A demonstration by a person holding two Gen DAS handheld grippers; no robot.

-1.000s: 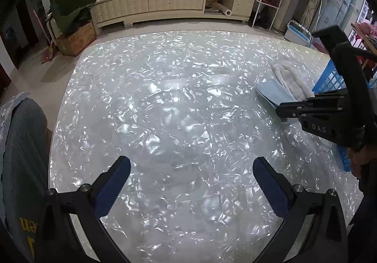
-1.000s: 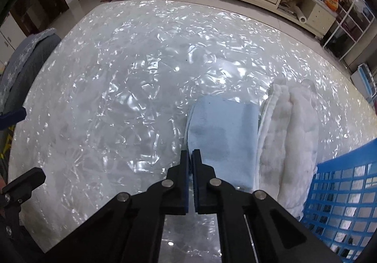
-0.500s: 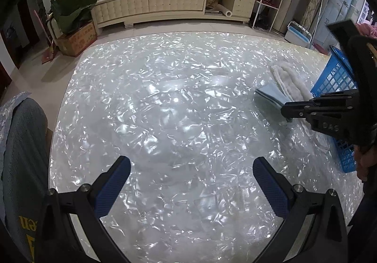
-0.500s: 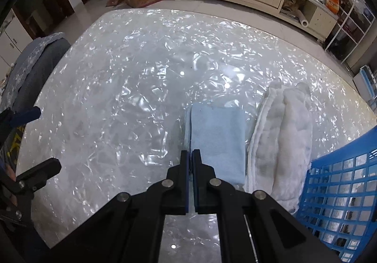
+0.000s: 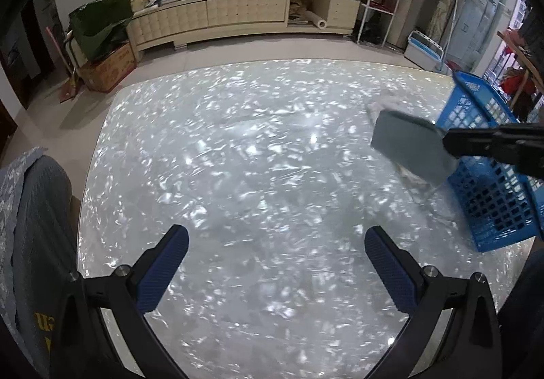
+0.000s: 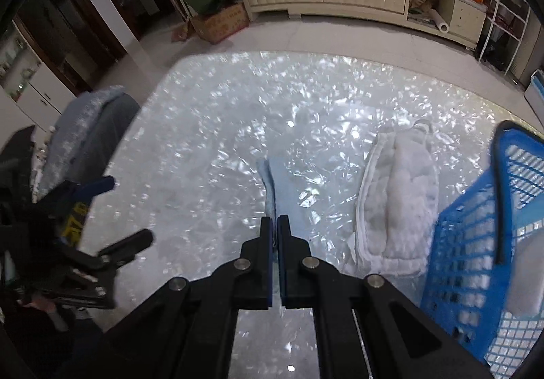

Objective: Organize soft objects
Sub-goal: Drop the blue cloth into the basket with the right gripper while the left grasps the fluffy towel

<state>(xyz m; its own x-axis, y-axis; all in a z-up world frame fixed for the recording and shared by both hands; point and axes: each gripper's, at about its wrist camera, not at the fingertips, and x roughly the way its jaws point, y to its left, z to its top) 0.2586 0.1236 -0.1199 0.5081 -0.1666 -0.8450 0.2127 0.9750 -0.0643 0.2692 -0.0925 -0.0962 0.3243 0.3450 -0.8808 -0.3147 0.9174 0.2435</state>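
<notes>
My right gripper [image 6: 274, 221] is shut on the near edge of a folded light blue cloth [image 6: 284, 190], which hangs off the table. From the left wrist view the blue cloth [image 5: 413, 149] is in the air beside the blue basket [image 5: 489, 182], pinched by the right gripper [image 5: 445, 141]. A fluffy white towel [image 6: 397, 205] lies folded on the shiny pearl table [image 6: 221, 127], just left of the blue plastic basket [image 6: 476, 260]. Something white [image 6: 525, 280] lies inside the basket. My left gripper [image 5: 277, 263] stands open over the bare near part of the table [image 5: 238, 158].
A chair with a grey-blue cover [image 5: 37, 219] stands at the table's left edge. Beyond the table's far edge are the tiled floor, a cream TV cabinet [image 5: 238, 13], a cardboard box [image 5: 108, 68] and a white wire rack [image 5: 377, 5].
The right gripper has risen and lifted the blue cloth off the table, away from the white towel. The left gripper has moved up slightly and stays open.
</notes>
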